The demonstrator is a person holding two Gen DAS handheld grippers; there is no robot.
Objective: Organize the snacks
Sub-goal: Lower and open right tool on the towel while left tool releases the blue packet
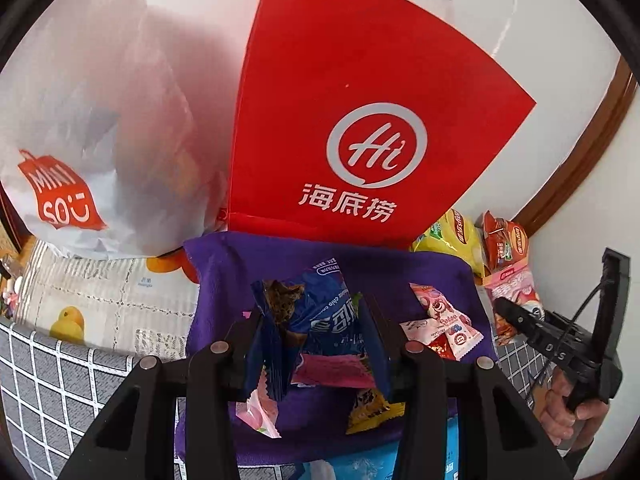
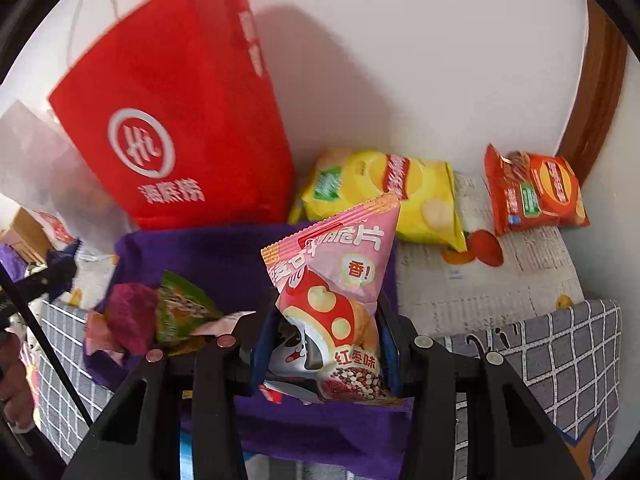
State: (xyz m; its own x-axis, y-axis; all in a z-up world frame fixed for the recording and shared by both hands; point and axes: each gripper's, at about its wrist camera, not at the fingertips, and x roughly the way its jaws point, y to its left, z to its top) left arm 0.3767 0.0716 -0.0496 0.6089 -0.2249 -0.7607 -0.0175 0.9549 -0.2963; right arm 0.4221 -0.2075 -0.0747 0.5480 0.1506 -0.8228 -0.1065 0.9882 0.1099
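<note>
At the far left a white Miniso bag [image 1: 100, 152] stands against the wall, just beside the red Haidilao bag [image 1: 360, 120], which stands upright behind a purple cloth [image 1: 224, 280] spread on the surface [image 2: 460, 292]; the left tool [image 1: 316, 332] is clamped on a blue cookie packet [image 1: 320, 312], held above the cloth; under it lie a magenta packet [image 1: 332, 370], a pale pink packet [image 1: 260, 412] and a yellow-black packet [image 1: 372, 404]; to their right on the cloth sits a cluster of small pink candy packets [image 1: 440, 324]. Seen from the right wrist, a green packet [image 2: 180, 308] lies at the cloth's left edge; the right tool [image 2: 324, 344] grips a pink crisp packet [image 2: 336, 288], tilted, over the cloth; further right, a yellow chips bag [image 2: 384, 192] lies on the surface touching the red bag's base; a red-orange chips bag [image 2: 536, 196] lies apart from it near the wall corner; a grey checked cloth [image 2: 568, 352] covers the near right edge.
</note>
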